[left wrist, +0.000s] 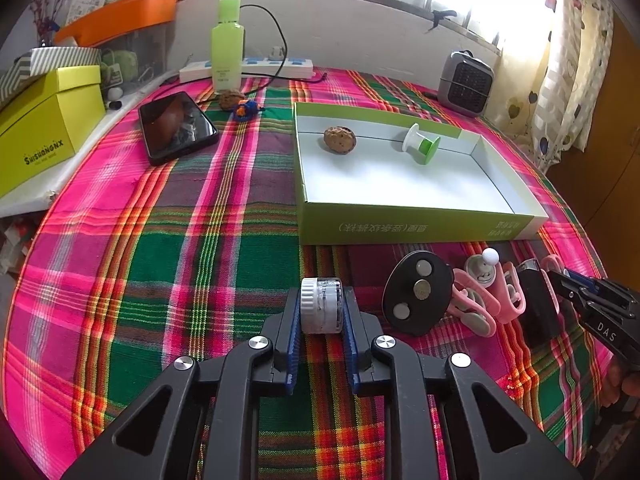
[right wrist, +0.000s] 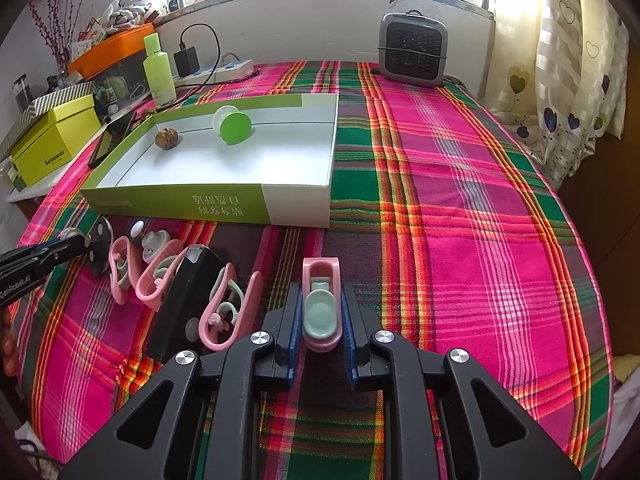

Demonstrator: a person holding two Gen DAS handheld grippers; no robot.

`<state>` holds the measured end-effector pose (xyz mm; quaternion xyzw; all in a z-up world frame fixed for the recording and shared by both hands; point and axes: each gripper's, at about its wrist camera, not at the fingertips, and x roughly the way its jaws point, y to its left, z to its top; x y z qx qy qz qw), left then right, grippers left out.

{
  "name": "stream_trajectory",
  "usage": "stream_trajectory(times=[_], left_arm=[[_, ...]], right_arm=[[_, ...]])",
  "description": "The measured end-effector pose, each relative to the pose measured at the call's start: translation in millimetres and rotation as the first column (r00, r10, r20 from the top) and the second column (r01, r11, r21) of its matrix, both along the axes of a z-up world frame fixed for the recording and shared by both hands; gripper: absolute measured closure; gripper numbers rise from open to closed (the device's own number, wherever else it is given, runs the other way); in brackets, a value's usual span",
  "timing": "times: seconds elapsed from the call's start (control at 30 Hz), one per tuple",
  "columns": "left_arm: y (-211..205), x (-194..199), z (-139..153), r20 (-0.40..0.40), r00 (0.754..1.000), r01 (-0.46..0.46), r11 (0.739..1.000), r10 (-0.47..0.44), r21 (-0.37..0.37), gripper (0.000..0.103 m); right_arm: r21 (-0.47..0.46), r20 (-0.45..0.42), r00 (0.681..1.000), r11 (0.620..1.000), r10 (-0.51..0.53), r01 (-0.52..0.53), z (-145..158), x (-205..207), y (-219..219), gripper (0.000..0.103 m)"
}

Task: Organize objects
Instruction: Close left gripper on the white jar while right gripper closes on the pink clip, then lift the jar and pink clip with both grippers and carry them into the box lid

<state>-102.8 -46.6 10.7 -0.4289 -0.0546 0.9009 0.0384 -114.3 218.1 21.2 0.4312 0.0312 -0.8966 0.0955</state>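
My left gripper [left wrist: 322, 308] is shut on a small clear jar with a white lid [left wrist: 322, 305], just above the plaid cloth. My right gripper [right wrist: 321, 308] is shut on a pink and pale green clip [right wrist: 321, 304]. The open green and white box [left wrist: 400, 224] holds a walnut [left wrist: 339, 139] and a green and white spool [left wrist: 422, 144]; the box [right wrist: 224, 202], walnut [right wrist: 168, 137] and spool [right wrist: 233, 125] also show in the right wrist view. Several pink clips [right wrist: 224, 312], a black block [right wrist: 182, 304] and a black disc [left wrist: 418, 292] lie in front of the box.
A phone [left wrist: 176, 126], a green bottle [left wrist: 227, 46], a second walnut [left wrist: 231, 99], a small blue and orange item [left wrist: 246, 109] and a power strip [left wrist: 256, 68] sit at the far left. A grey heater [right wrist: 412, 50] stands at the back. A yellow box [left wrist: 44, 120] rests on a side shelf.
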Motion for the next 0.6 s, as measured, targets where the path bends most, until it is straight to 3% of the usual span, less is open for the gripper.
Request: stream_trajectory(times=[0.6], left_arm=[[1.8,3.3,8.1,-0.025,1.000,0.004,0.999,-0.005,-0.033,0.086]], right_arm=[[-0.002,-0.009,1.000,1.000,0.003,-0.003,4.6,4.0,-1.5,0.084]])
